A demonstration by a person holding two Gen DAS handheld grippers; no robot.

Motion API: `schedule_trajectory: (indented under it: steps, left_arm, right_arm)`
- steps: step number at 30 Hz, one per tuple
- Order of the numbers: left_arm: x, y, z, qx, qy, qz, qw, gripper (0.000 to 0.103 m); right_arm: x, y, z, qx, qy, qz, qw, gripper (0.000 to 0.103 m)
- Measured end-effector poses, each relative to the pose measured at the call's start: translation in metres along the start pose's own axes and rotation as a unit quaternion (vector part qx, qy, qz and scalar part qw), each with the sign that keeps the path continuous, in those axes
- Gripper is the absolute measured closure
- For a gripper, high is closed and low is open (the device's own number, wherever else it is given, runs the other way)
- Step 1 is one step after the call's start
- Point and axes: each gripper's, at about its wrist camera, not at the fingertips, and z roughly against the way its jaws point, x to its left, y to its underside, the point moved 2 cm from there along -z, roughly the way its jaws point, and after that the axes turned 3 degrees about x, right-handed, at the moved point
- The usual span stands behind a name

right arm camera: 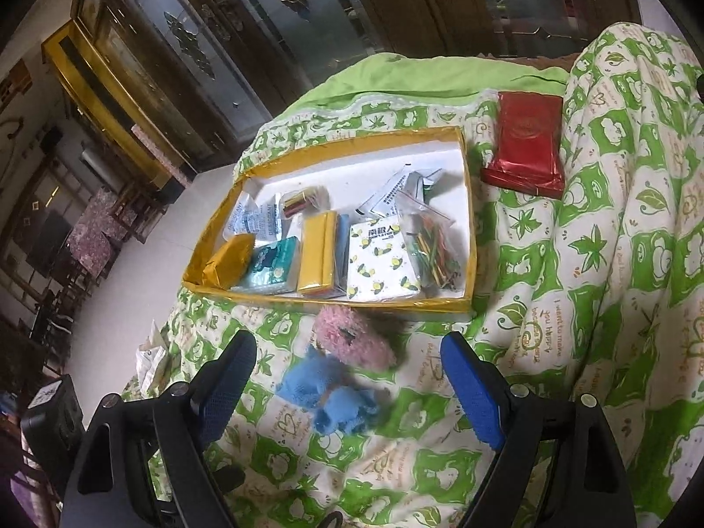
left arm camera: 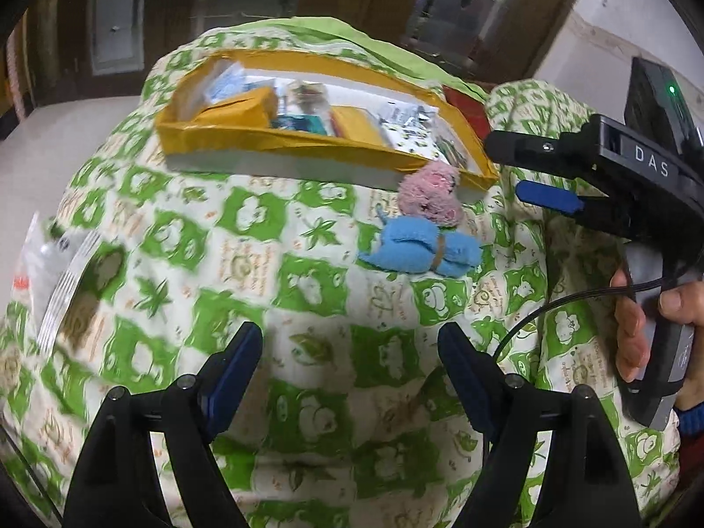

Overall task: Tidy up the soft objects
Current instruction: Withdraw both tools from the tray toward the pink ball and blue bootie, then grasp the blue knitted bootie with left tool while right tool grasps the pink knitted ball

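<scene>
Left gripper released, nothing between fingers, hovered over green-patterned quilt. Right gripper also spread wide, empty; blue sock roll and pink fuzzy roll lay on quilt between its fingertips, untouched. Both rolls touched each other, just beside near edge of yellow-rimmed tray. Red packet lay beyond tray.

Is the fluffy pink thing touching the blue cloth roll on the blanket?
Touching. In the left wrist view the pink fluffy thing rests right against the top of the blue cloth roll, no blanket showing between them.
</scene>
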Motion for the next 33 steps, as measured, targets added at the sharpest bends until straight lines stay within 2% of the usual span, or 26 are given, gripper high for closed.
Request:
schedule_trajectory:
  steps: [8,10,33]
  left_arm:
    - [-0.006,-0.012,-0.011,0.004,0.005,-0.003,1.0,0.022]
    - [-0.009,-0.015,-0.015,0.01,0.009,-0.005,0.9999,0.019]
    - [-0.042,-0.04,-0.053,0.031,0.011,-0.03,0.999,0.017]
  right_arm:
    - [0.001,0.002,-0.008,0.01,0.015,0.007,1.0,0.014]
    - [0.002,0.003,-0.01,0.012,0.02,0.009,1.0,0.014]
    - [-0.008,0.003,-0.017,0.024,0.024,-0.014,0.999,0.008]
